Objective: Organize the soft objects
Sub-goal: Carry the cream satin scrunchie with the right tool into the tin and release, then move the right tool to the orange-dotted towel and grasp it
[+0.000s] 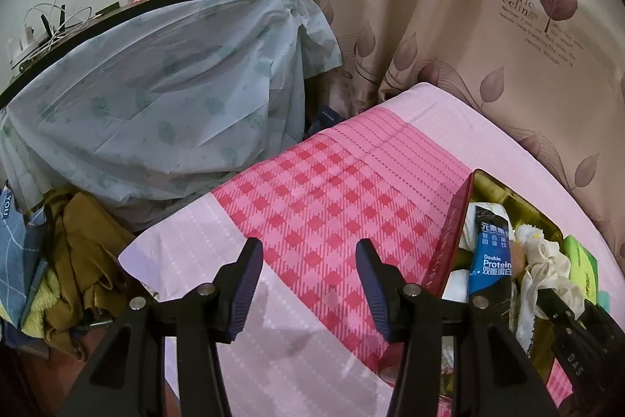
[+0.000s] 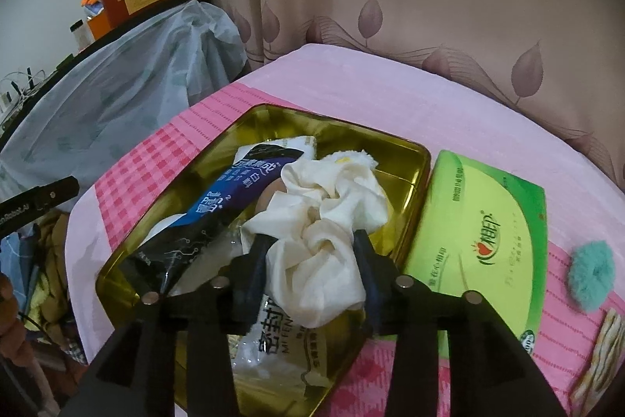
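Note:
A cream fabric scrunchie (image 2: 324, 233) sits over the gold tin (image 2: 406, 159), between the fingers of my right gripper (image 2: 312, 241), which is shut on it. The tin holds a blue protein pouch (image 2: 230, 198), a white plastic packet (image 2: 273, 342) and a white fluffy item (image 2: 347, 159). A teal fluffy scrunchie (image 2: 591, 274) lies on the pink cloth at the right. My left gripper (image 1: 308, 260) is open and empty over the pink checked cloth (image 1: 312, 190), left of the tin's red side (image 1: 449, 233). The scrunchie also shows in the left wrist view (image 1: 543, 260).
A green tissue pack (image 2: 476, 237) lies right of the tin. A striped item (image 2: 601, 358) lies at the far right. A leaf-print curtain (image 2: 429, 6) hangs behind the table. A pale sheet-covered mass (image 1: 156, 112) and piled clothes (image 1: 78, 260) stand left.

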`<state>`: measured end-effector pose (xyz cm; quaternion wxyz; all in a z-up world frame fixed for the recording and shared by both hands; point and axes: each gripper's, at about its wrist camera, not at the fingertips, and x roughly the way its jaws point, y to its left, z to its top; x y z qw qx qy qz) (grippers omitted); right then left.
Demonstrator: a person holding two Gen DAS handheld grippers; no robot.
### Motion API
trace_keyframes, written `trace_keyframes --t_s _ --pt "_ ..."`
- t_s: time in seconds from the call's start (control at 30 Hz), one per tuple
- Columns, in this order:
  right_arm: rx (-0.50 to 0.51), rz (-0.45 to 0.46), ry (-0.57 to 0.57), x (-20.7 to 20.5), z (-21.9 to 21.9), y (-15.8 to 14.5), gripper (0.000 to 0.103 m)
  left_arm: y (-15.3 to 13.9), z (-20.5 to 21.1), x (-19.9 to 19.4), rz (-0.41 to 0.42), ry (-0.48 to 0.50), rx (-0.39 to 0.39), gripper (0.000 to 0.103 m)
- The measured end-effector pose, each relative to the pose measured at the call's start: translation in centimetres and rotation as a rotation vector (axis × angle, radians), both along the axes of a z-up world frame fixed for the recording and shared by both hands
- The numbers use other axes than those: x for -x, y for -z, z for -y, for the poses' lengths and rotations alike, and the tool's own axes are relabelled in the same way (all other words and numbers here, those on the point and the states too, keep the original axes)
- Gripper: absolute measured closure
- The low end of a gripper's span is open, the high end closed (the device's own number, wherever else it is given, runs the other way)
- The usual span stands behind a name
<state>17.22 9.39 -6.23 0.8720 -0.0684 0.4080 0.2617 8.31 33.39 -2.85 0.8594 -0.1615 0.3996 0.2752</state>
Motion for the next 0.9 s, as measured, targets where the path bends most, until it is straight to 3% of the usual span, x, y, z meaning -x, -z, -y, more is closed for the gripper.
trace_keyframes --t_s 0.07,0.1,0.43,0.6,0.8,0.9 --pt "-0.001 0.009 0.005 0.2 0.2 -0.4 0.046 0.0 0.0 -0.1 -0.002 0.003 -0.001 0.053" --pt "0.0 0.017 0.006 0.4 0.3 -0.6 0.043 0.1 0.1 -0.1 -0.003 0.005 -0.002 0.053" --pt "-0.014 0.077 0.057 2.9 4.1 -2.8 0.037 -0.1 0.5 -0.1 -0.002 0.016 -0.018 0.053" --pt "0.048 0.117 0.184 3.5 10.2 -3.0 0.033 -0.1 0.7 -0.2 -0.009 0.023 -0.021 0.053" --pt "0.123 0.101 0.417 2.2 19.6 -2.1 0.033 -0.1 0.9 -0.2 -0.009 0.027 -0.03 0.053" --pt "0.134 0.082 0.538 1.9 24.1 -1.1 0.028 -0.1 1.1 -0.4 -0.015 0.04 -0.031 0.053"
